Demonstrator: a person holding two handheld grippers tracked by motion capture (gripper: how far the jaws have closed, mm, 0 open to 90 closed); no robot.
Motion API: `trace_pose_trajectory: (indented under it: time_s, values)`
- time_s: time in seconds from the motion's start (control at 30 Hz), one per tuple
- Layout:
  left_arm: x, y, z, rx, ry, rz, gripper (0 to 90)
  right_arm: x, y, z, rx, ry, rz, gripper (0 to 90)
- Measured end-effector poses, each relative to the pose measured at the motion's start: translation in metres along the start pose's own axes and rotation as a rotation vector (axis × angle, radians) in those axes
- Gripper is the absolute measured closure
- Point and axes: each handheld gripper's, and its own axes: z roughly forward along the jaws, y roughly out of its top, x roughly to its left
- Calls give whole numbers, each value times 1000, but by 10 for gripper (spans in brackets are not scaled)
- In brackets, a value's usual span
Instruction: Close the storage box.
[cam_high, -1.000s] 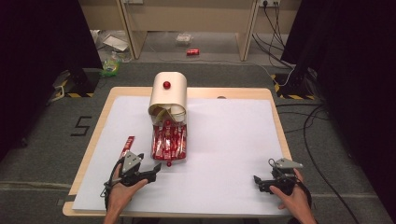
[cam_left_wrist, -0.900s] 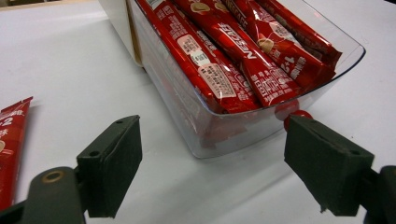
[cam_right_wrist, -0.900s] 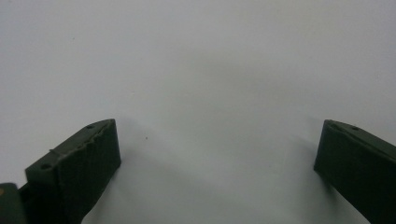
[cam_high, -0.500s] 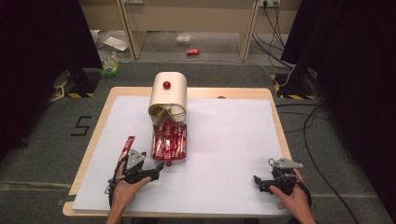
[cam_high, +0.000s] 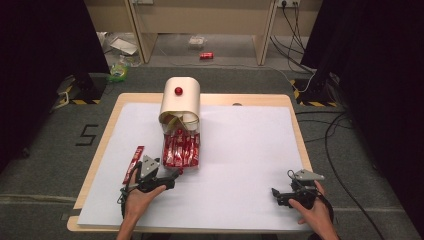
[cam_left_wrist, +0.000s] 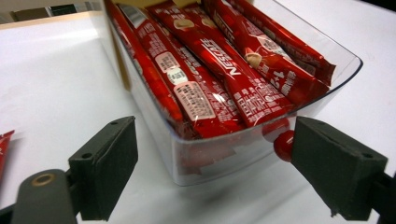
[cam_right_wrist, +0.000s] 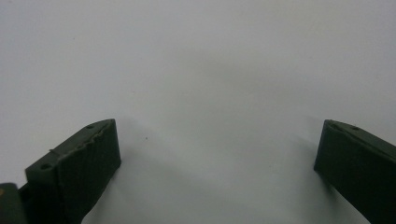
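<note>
A cream dispenser (cam_high: 180, 100) with a red ball on top stands at the table's far middle. Its clear drawer (cam_high: 181, 150) is pulled out toward me and holds several red Nescafe sticks (cam_left_wrist: 224, 70). One more red stick (cam_high: 134, 163) lies flat on the white sheet to the drawer's left. My left gripper (cam_high: 175, 173) sits at the drawer's near end. Its jaws have just been opening and now stand wide, with the drawer front (cam_left_wrist: 224, 158) and its small red knob (cam_left_wrist: 283, 144) between them, unpressed. My right gripper (cam_high: 275, 192) rests open at the near right over bare sheet (cam_right_wrist: 201, 93).
A white sheet (cam_high: 250, 150) covers the wooden table (cam_high: 300, 130). Cables (cam_high: 340, 140) trail on the floor to the right. Litter and a red can (cam_high: 206, 55) lie on the floor beyond the table. A "5" (cam_high: 86, 135) is marked on the floor at left.
The left gripper has edged slightly toward the drawer's near end. The right hand and the drawer have kept still.
</note>
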Motion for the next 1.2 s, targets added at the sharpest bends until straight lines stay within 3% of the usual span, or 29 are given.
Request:
trace_pose_trajectory:
  time_s: [0.23,0.47,1.2]
  values:
    - [4,4,5,-13,13,-31,151,0,0,0,1,0,1,6]
    - [8,11,9,-15,31,-28,160,0,0,0,0,0,0,6]
    - [16,20,22,-4,31,-43,164,0,0,0,1,0,1,6]
